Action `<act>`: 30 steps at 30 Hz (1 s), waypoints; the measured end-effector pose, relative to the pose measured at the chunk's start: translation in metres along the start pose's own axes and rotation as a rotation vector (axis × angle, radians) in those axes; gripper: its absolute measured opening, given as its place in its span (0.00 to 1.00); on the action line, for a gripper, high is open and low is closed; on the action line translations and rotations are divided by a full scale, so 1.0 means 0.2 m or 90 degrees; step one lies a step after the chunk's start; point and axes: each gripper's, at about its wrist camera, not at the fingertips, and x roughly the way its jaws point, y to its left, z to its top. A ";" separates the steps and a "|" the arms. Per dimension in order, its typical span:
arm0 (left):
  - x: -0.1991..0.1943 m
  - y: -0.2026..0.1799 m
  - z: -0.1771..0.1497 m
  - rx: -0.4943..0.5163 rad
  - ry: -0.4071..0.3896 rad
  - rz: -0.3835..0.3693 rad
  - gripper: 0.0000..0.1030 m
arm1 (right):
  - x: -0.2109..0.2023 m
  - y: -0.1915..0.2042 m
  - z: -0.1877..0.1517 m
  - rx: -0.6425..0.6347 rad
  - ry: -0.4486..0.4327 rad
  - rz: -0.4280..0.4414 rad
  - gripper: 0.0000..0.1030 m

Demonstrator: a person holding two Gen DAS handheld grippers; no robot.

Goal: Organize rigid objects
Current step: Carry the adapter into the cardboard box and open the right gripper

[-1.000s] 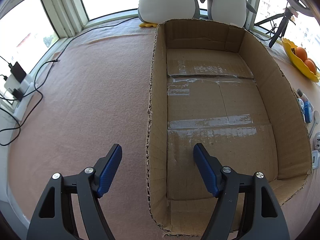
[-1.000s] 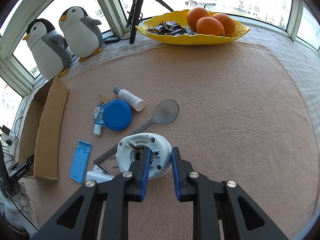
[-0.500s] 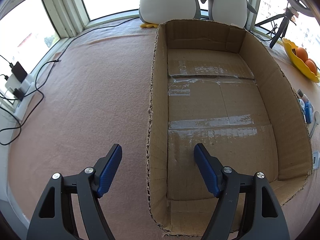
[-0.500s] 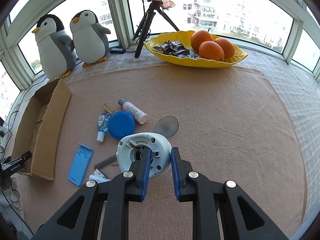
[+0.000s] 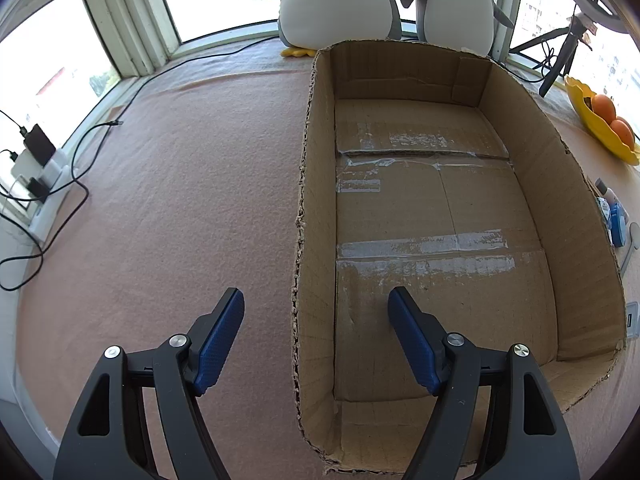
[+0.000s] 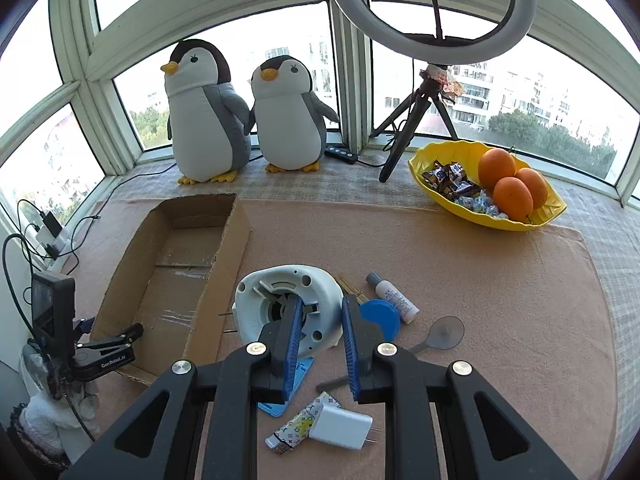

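Left tool [image 5: 316, 312]: held spread wide, straddling the left wall of the cardboard box [image 5: 304, 216]; nothing is gripped between the pads.
Cardboard box: seen at the left of the table [image 6: 500, 288]; its taped floor is bare, so nothing has been stowed yet.
Right tool [image 6: 320, 320]: pinched on the rim of the white round housing [image 6: 280, 300], which appears lifted clear of the table and is carried just right of the box's right wall.
Blue stand [image 6: 288, 392]: left lying flat on the table under the right tool.
White charger [image 6: 340, 426]: left at the near edge, resting against a small patterned packet [image 6: 294, 430].
Blue lid [image 6: 380, 316]: left just right of the housing, with a small white bottle [image 6: 394, 300] touching its far side and wooden sticks [image 6: 350, 284] beside it.
Grey spoon [image 6: 440, 334]: left to the right of the lid.
Progress: judged early; the first item is in hand but not yet placed.
Remaining: the housing is to be set in the box, then the loose items are to be collected.
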 end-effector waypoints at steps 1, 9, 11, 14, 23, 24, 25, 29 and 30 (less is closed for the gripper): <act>0.00 0.00 0.00 0.000 0.000 0.000 0.74 | 0.02 0.05 0.02 -0.006 -0.002 0.010 0.17; 0.00 0.00 0.00 0.000 -0.002 -0.002 0.74 | 0.23 0.40 0.13 -0.052 0.012 0.076 0.17; 0.00 0.00 0.00 -0.001 -0.002 -0.003 0.74 | 0.29 0.47 0.14 -0.064 0.024 0.088 0.17; 0.00 0.00 0.00 -0.002 -0.002 -0.003 0.74 | 0.37 0.56 0.13 -0.088 0.037 0.092 0.17; 0.00 0.01 0.00 -0.002 -0.002 -0.003 0.74 | 0.55 0.64 0.07 -0.108 0.086 0.079 0.18; 0.00 0.01 0.00 -0.002 -0.002 -0.003 0.74 | 0.56 0.64 0.06 -0.111 0.087 0.076 0.18; 0.00 0.01 0.00 -0.002 -0.003 -0.002 0.74 | 0.57 0.64 0.05 -0.112 0.090 0.076 0.18; 0.00 0.00 0.00 0.000 -0.004 0.001 0.74 | 0.55 0.64 0.05 -0.110 0.094 0.088 0.32; 0.00 0.00 0.00 0.000 -0.004 0.001 0.74 | 0.54 0.64 0.05 -0.109 0.087 0.089 0.38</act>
